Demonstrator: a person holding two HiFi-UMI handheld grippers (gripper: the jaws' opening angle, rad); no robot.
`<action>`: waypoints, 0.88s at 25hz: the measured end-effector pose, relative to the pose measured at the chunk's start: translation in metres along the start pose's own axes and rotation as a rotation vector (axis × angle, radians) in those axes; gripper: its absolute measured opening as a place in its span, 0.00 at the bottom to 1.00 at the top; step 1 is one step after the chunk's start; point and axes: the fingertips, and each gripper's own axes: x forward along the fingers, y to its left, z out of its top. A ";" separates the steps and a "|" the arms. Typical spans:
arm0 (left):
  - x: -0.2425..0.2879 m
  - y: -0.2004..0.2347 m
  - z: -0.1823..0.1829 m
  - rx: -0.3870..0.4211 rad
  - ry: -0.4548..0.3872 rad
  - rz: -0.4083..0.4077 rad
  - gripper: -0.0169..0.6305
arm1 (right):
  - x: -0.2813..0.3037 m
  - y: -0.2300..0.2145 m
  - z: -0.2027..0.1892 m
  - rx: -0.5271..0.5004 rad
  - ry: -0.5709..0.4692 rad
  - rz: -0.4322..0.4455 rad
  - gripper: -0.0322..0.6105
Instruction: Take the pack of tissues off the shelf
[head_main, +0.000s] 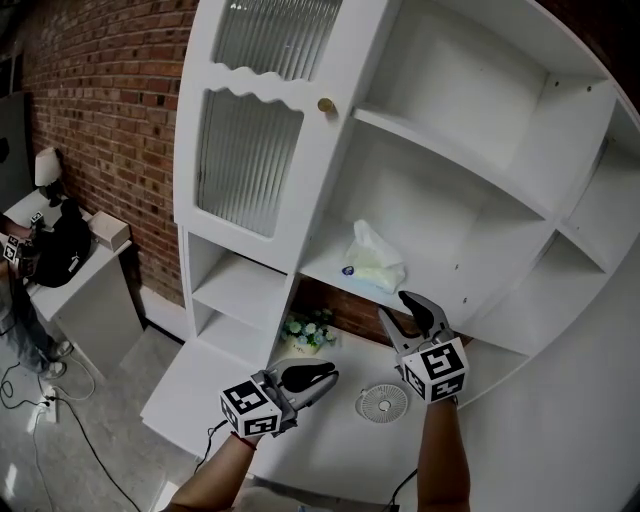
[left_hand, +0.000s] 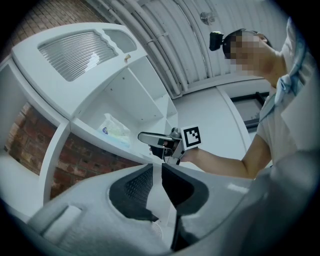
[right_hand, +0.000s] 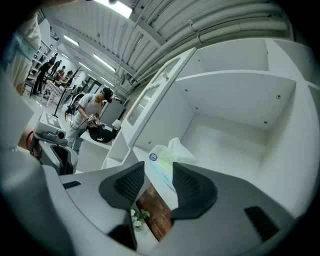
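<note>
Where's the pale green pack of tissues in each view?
Head view: pale green plastic pack of tissues at centre, lying on the white shelf.
Left gripper view: left of centre, small, on that shelf.
Right gripper view: just left of centre.
Shared landmark: brown brick panel directly under that shelf.

Left gripper (left_hand: 157, 169): jaws slightly apart, nothing between. Beyond them, pack of tissues (left_hand: 116, 132) lies on white shelf (left_hand: 87, 131); right gripper (left_hand: 146, 138) near it, tips toward pack, not touching
</note>
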 end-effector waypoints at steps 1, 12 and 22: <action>0.001 0.001 0.000 0.001 -0.001 0.001 0.12 | 0.001 -0.002 0.000 0.001 0.001 -0.001 0.32; 0.010 0.011 0.006 0.010 -0.004 -0.010 0.12 | 0.018 -0.019 0.000 -0.009 0.023 -0.024 0.37; 0.019 0.023 0.009 0.018 -0.005 -0.019 0.12 | 0.029 -0.034 -0.007 -0.014 0.049 -0.042 0.42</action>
